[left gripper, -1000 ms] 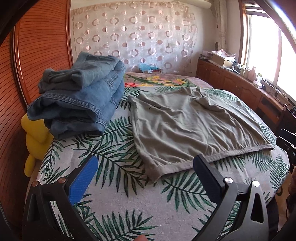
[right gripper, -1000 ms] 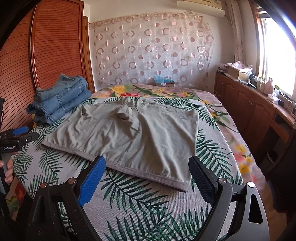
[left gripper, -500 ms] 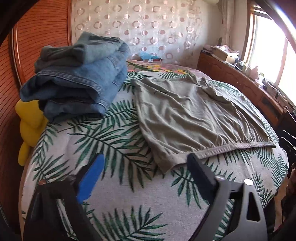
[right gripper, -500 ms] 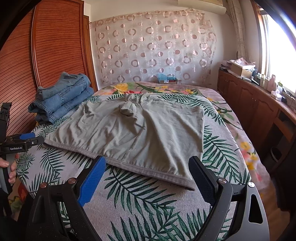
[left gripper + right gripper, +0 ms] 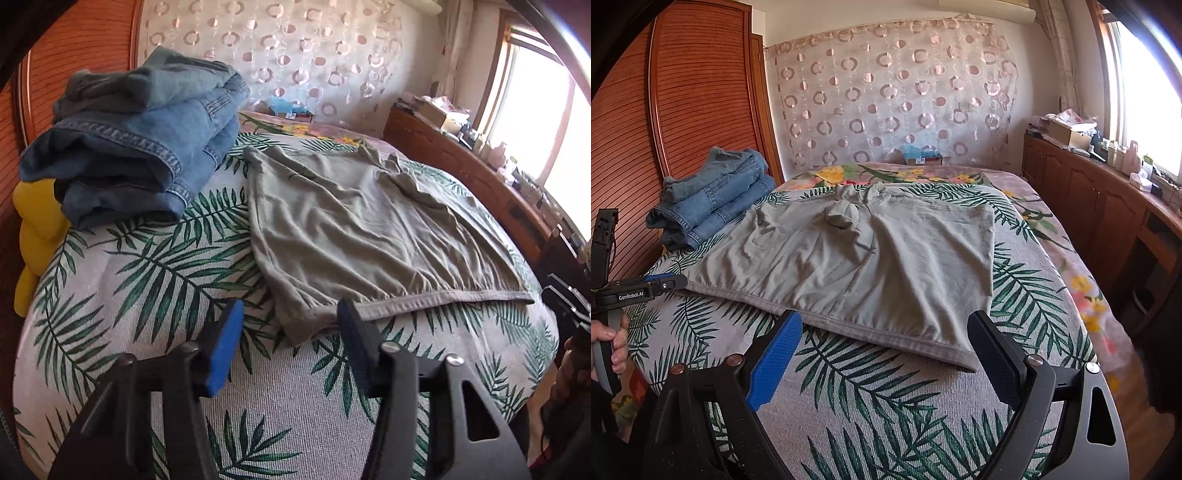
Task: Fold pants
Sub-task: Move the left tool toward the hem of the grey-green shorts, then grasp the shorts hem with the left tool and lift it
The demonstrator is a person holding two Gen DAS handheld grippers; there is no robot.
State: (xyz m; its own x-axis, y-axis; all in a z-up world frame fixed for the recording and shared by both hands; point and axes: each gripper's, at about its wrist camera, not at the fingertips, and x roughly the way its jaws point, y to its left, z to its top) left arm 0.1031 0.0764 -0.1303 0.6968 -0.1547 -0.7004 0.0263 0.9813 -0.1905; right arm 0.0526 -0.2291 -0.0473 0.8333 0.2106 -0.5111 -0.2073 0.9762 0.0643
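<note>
Pants: the grey-green pants [image 5: 857, 266] lie spread flat on the bed [image 5: 886, 406], waistband towards the near edge, legs running away towards the far wall
Left gripper: the left gripper [image 5: 288, 332] hangs at the near left corner of the waistband, its fingers [image 5: 225, 343] parted and holding nothing; the corner sits between them but does not look pinched
Right gripper: the right gripper [image 5: 882, 354] hovers before the near right corner of the waistband, fingers [image 5: 774, 365] wide apart and empty
Risk, thin bite: if the left fingers close where they are, they may catch only the top layer of the waistband, and the lower layer would drag and skew the fold
Risk, bedspread: the leaf-print cover is soft and lies right under the hem, so a low approach could pinch it together with the cloth
Risk, bunching: a knotted lump of fabric [image 5: 844, 216] sits at the crotch; folding over it would leave a bulge and an uneven stack
Risk, jeans: the folded jeans [image 5: 140, 136] stand just beside the left edge of the pants, so a wide swing of the cloth could knock them
Hidden: the leg ends at the far side are foreshortened and hard to tell apart
Unclear: whether the lump is a tied drawstring or a tucked leg is probably not decidable from here
Cut off: the yellow object [image 5: 35, 236] beside the bed is only partly in view
</note>
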